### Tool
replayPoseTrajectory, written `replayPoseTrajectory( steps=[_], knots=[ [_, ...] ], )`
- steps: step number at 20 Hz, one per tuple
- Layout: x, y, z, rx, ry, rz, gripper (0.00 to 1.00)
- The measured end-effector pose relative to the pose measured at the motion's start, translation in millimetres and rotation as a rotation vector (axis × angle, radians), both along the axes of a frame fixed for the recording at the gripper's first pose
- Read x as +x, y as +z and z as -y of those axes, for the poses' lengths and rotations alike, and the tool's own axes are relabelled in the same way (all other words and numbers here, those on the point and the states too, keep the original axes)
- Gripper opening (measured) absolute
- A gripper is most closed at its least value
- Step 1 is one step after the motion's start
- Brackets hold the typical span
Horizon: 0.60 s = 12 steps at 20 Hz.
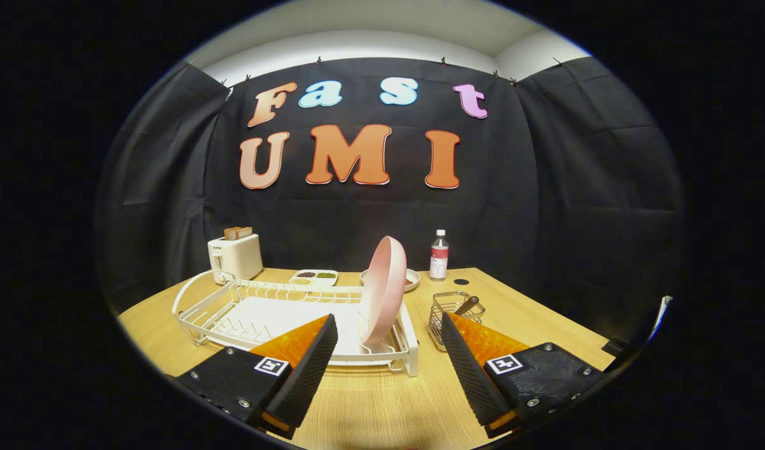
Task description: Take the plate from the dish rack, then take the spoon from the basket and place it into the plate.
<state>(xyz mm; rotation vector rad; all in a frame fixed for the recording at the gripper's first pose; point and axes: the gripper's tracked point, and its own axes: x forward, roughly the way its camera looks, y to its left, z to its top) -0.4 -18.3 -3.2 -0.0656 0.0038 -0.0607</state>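
Nothing is done yet: the gripper (389,350) hangs wide open and empty near the plate (382,290) standing in the dish rack (245,312), the spoon (467,305) sitting in its basket (450,312) to the right.

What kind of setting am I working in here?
Likely a mock kitchen counter in a cloth-walled booth: dish rack holding a plate, toaster, spoon basket. Open tool holds nothing.

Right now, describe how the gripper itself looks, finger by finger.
The gripper has two wedge-shaped fingers with ribbed inner pads. Each sits on a black, speckled base plate fixed with small silver screws, and each plate carries a square black-and-white marker tag. No cables or sleeve are visible.
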Motion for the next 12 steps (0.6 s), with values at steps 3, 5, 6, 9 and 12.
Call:
replayPoseTrajectory(
  steps=[3, 5, 6, 9, 12],
  knots=[
    [0.5, -1.0, 0.4, 0.011, 0.001, 0.0, 0.99],
    [1.7, -2.7, 0.2, 0.005, -0.001, -0.004, 0.99],
    [1.7, -3.1, -0.5, 0.0, -0.002, -0.006, 0.99],
    [8.6, 2.1, -4.6, -0.018, -0.004, 0.0, 0.99],
    [24.9, 10.7, -5.1, -0.067, -0.023, 0.002, 0.99]
  ],
)
